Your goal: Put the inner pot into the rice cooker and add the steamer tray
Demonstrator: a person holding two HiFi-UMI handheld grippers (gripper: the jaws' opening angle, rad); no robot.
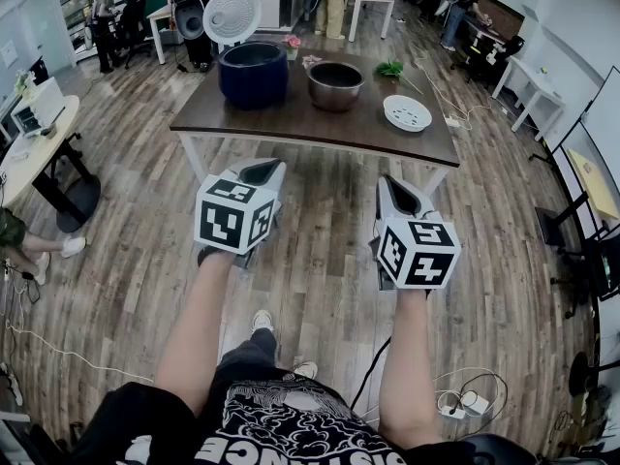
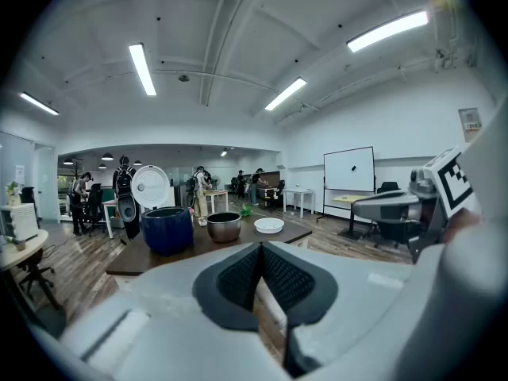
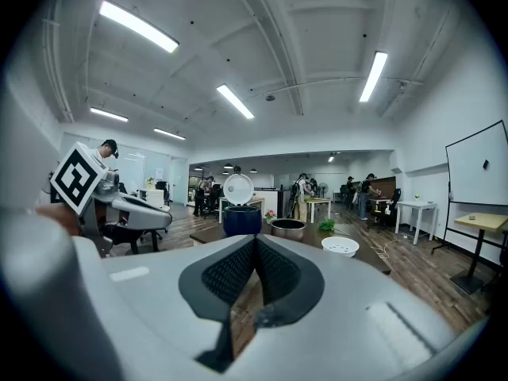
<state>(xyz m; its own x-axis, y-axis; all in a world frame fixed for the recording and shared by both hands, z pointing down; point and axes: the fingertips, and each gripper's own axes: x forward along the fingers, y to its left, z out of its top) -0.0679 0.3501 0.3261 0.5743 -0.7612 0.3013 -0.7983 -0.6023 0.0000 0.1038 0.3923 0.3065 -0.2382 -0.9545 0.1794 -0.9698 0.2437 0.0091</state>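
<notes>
On a dark wooden table [image 1: 291,124] stand a dark blue rice cooker [image 1: 252,74] with its white lid [image 1: 232,15] raised, a metal inner pot [image 1: 335,85] beside it, and a white perforated steamer tray [image 1: 407,112] to the right. Both grippers are held well short of the table, over the floor. My left gripper [image 1: 263,171] is shut and empty, and so is my right gripper [image 1: 400,195]. In the left gripper view the cooker [image 2: 167,229], pot [image 2: 225,226] and tray [image 2: 269,225] sit far ahead; the right gripper view shows the cooker [image 3: 242,220], pot [image 3: 288,228] and tray [image 3: 340,247] likewise.
Wooden plank floor lies between me and the table. A round side table [image 1: 39,158] stands at left and a seated person's leg [image 1: 39,245] shows below it. Desks, chairs and people fill the back of the room. Cables and a power strip [image 1: 463,403] lie at lower right.
</notes>
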